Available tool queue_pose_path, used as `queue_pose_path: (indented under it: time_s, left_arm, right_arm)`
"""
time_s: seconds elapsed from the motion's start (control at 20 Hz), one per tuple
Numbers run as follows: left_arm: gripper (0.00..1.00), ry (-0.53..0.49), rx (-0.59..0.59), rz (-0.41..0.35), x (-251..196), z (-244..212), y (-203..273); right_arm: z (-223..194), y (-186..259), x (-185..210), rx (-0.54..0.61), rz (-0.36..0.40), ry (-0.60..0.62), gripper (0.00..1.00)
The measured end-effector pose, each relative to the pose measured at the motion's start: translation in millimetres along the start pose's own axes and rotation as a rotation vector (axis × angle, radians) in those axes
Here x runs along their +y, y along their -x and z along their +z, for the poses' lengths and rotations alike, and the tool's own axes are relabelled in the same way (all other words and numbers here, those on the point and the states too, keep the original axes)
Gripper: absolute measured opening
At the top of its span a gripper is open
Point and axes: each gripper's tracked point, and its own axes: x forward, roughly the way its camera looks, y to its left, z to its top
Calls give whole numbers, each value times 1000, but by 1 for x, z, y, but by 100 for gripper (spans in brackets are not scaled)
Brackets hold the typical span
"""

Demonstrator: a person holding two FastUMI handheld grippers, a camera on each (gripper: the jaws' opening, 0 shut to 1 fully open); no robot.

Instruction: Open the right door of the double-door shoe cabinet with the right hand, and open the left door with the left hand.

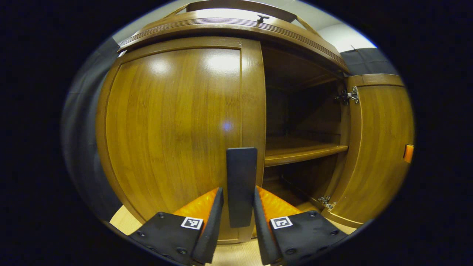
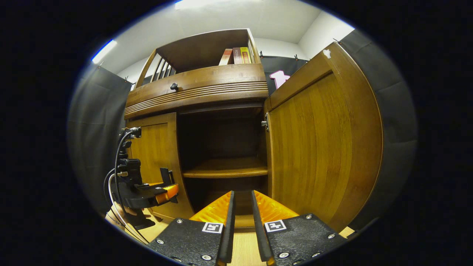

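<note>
The brown wooden shoe cabinet's left door (image 1: 173, 122) is closed flush. Its dark upright handle (image 1: 241, 166) stands between the fingers of my left gripper (image 1: 239, 190), which are shut against both its sides. The right door (image 1: 373, 147) is swung wide open on its hinges. In the right gripper view that open right door (image 2: 321, 147) stands to the right of my right gripper (image 2: 243, 194), whose fingers are a narrow gap apart with nothing between them. The left gripper (image 2: 168, 192), held by a hand (image 2: 122, 210), sits at the left door's handle (image 2: 164, 174).
Inside the open half, a bare wooden shelf (image 2: 225, 168) spans the dark interior. Above the doors is a drawer with a small dark knob (image 2: 173, 87), and books (image 2: 236, 55) stand on the top shelf. Pale wooden floor (image 2: 244, 251) lies below. Black cloth walls flank the cabinet.
</note>
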Motion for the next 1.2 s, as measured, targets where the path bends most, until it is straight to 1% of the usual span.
queue_pose_path:
  time_s: [0.1,0.2,0.25,0.35,0.4,0.6,0.85,1.0,1.05,1.1,1.15,1.2]
  left_arm:
    - [49,-16,7,9,-1,-1,-1]
    - [39,-10,7,16,0,-1,-1]
    - [39,2,3,20,0,0,-1]
    - [35,10,7,31,0,-2,1]
    - [30,10,12,35,1,-3,2]
    - [29,8,10,8,-3,-3,12]
    - [29,5,19,-36,-1,-5,51]
    - [29,6,18,-51,3,-5,72]
    - [29,6,18,-54,5,-5,79]
    - [29,5,16,-57,6,-5,87]
    - [29,3,17,-59,7,-5,93]
    - [29,3,18,-60,9,-6,100]
  right_arm:
    - [0,1,-2,-2,0,-5,27]
    - [-1,2,-5,-3,-3,-3,27]
    - [-2,2,-6,-1,-4,-2,27]
    - [-5,2,-7,7,-3,-1,27]
    - [-7,3,-8,11,-6,0,27]
    - [-11,7,-10,17,-8,-16,27]
    - [-8,14,-6,18,-15,-16,27]
    - [-5,24,5,13,-3,0,27]
    - [-4,27,8,9,2,3,12]
    - [-1,30,12,4,8,7,12]
    - [0,30,14,-3,7,15,27]
    - [2,33,14,-5,-2,22,12]
